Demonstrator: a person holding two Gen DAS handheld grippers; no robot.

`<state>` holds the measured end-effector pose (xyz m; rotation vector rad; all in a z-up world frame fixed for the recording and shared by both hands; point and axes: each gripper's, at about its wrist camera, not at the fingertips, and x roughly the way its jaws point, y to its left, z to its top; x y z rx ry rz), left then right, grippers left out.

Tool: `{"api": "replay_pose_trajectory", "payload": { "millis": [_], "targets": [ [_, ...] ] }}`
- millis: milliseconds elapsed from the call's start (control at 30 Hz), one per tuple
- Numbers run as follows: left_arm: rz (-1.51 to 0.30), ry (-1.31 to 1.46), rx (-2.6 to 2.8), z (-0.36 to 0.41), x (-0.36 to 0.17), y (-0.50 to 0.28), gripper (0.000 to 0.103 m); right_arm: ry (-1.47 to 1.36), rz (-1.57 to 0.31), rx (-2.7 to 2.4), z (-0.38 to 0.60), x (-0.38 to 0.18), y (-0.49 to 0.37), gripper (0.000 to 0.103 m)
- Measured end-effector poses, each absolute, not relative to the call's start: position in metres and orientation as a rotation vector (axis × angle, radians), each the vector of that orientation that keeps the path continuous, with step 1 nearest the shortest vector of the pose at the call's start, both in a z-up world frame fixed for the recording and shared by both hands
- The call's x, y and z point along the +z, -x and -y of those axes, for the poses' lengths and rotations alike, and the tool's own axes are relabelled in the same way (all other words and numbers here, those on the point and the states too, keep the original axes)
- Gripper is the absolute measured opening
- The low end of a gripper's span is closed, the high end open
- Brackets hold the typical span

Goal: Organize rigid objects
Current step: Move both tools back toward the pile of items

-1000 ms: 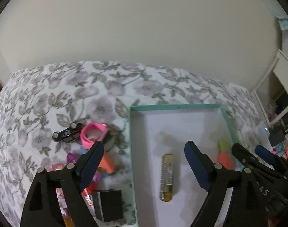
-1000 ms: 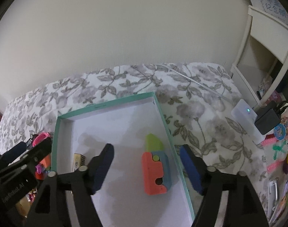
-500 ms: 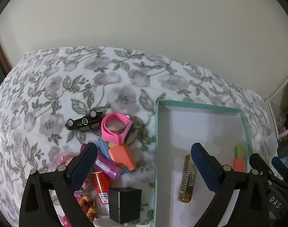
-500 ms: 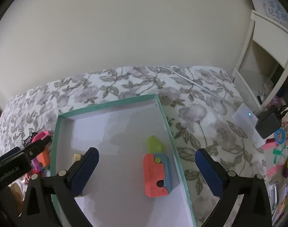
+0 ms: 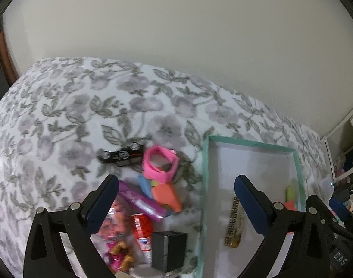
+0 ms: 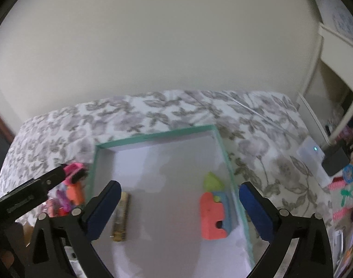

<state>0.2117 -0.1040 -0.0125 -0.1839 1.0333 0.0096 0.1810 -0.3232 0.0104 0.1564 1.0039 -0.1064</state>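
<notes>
Left of the teal tray (image 5: 205, 185), nearest the wide-open, empty left hand-held gripper (image 5: 176, 205), a black box (image 5: 168, 251) touches a red tube (image 5: 142, 231); closing there could catch both. Beyond lie a purple tube (image 5: 141, 200), an orange piece (image 5: 167, 195), a pink band (image 5: 160, 163) and a toy car (image 5: 122, 155), crowded and easily scattered. Over the tray, the right hand-held gripper (image 6: 179, 208) hangs open, empty.

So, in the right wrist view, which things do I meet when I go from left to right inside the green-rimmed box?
Gold-brown bar → yellow-green piece and orange block, about level with each other → right wall of the box.
</notes>
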Motion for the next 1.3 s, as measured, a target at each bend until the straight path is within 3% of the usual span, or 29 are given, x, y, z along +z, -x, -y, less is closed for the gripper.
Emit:
{"api": "replay_pose_trajectory", "payload": {
  "millis": [500, 900, 1300],
  "targets": [
    [-0.937, 0.289, 0.153, 0.029, 0.055, -0.148, 0.100, -0.034, -1.009, 0.155, 0.222, 0.049, -0.164, 0.103],
    [-1.143, 0.370, 0.232, -0.001, 0.005, -0.098, 0.100, 0.048, -1.128, 0.249, 0.175, 0.021, -0.145, 0.103],
    [-1.277, 0.351, 0.245, 0.000, -0.033, -0.066, 0.100, 0.038, -1.297, 0.174, 0.194, -0.026, -0.146, 0.103]
  ]
}}
